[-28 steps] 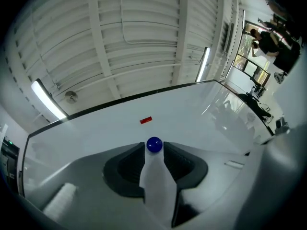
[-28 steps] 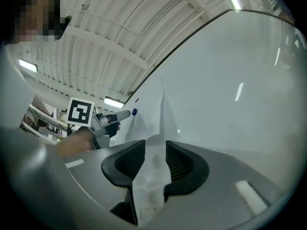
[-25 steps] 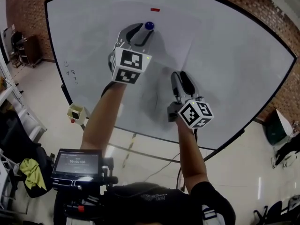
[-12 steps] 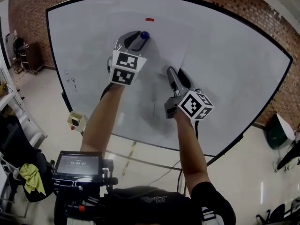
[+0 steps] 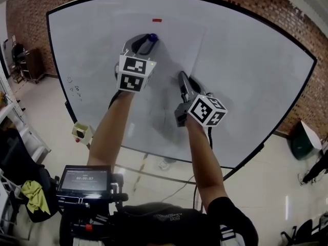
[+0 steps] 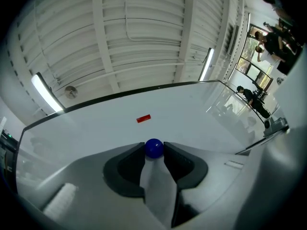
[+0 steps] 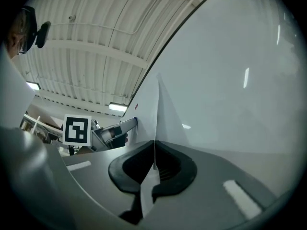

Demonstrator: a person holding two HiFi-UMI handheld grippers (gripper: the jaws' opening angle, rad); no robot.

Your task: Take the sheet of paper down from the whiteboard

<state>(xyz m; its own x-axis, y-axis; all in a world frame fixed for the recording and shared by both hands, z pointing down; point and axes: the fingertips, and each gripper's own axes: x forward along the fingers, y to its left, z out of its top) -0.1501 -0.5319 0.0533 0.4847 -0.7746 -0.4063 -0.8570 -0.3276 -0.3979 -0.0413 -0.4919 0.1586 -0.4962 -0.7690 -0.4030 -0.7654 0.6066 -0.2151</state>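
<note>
- The right gripper [image 5: 183, 79] is now pressed together on the right edge of the sheet of paper [image 5: 177, 50]. A second ago its jaws stood spread beside that edge.
- In the right gripper view, the right gripper [image 7: 154, 157] pinches the paper's thin edge, and the sheet of paper [image 7: 163, 119] runs up from the jaws, lifted slightly off the board.
- The left gripper [image 5: 146, 40] is closing its jaws around a blue magnet [image 5: 152, 36] at the sheet's top left. A second ago they were wider around it.
- In the left gripper view, the tips of the left gripper [image 6: 154, 151] meet the blue magnet [image 6: 154, 148] on both sides.
- Judgement: the sheet is secured in one gripper and its magnet is being taken. The paper is still on the board, so removal is just beginning.
- The whiteboard [image 5: 256, 76] is large, black-framed and nearly blank, with faint marks at its lower left.
- A small red strip [image 5: 157, 20] sits on the whiteboard above the magnet, apart from the paper.
- Behind the board is a brick wall [image 5: 287, 9].
- Below it lies a pale shiny floor [image 5: 46, 101].
- Near the person's body, a small screen [image 5: 84, 178] glows.
- A yellow cloth [image 5: 32, 191] lies to the left of the screen.
</note>
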